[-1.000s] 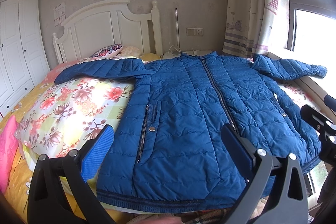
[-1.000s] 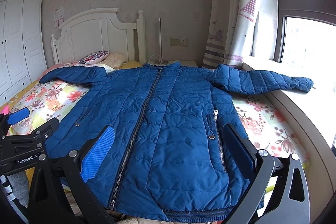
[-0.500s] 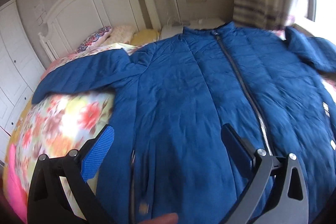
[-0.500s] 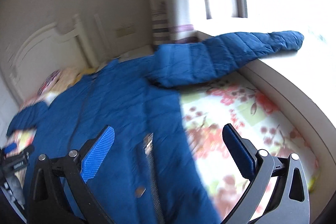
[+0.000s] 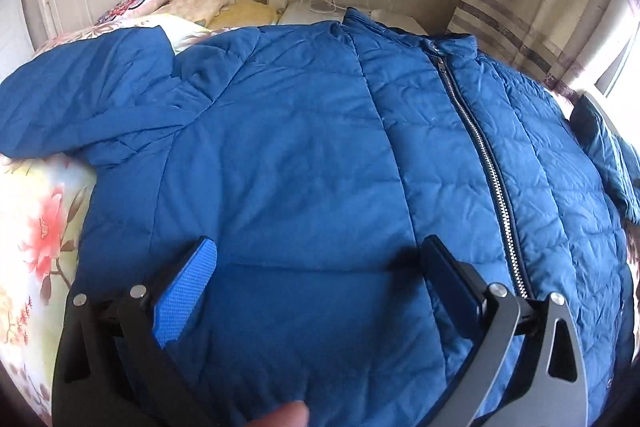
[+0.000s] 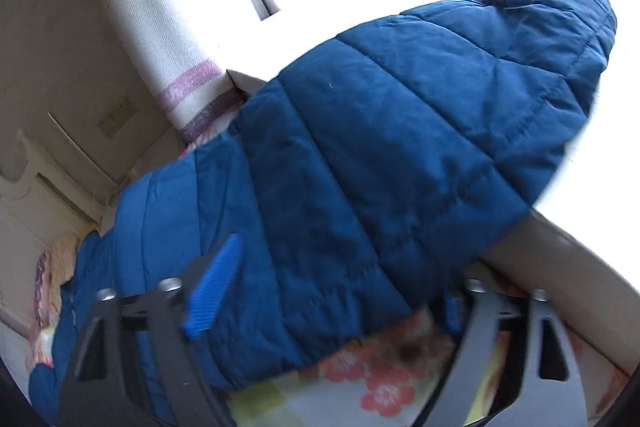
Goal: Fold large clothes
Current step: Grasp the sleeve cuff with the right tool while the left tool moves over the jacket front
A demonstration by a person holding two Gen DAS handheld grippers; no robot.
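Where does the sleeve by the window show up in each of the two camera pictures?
Left wrist view: only a dark slice of the window-side sleeve at the far right edge, beside the blue jacket.
Right wrist view: the sleeve fills the middle, running up right to the bright sill, between the closing jaws of the right gripper.
Shared landmark: the striped curtain.

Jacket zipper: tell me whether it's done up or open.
Done up. In the left wrist view the zipper runs closed to the collar of the jacket.
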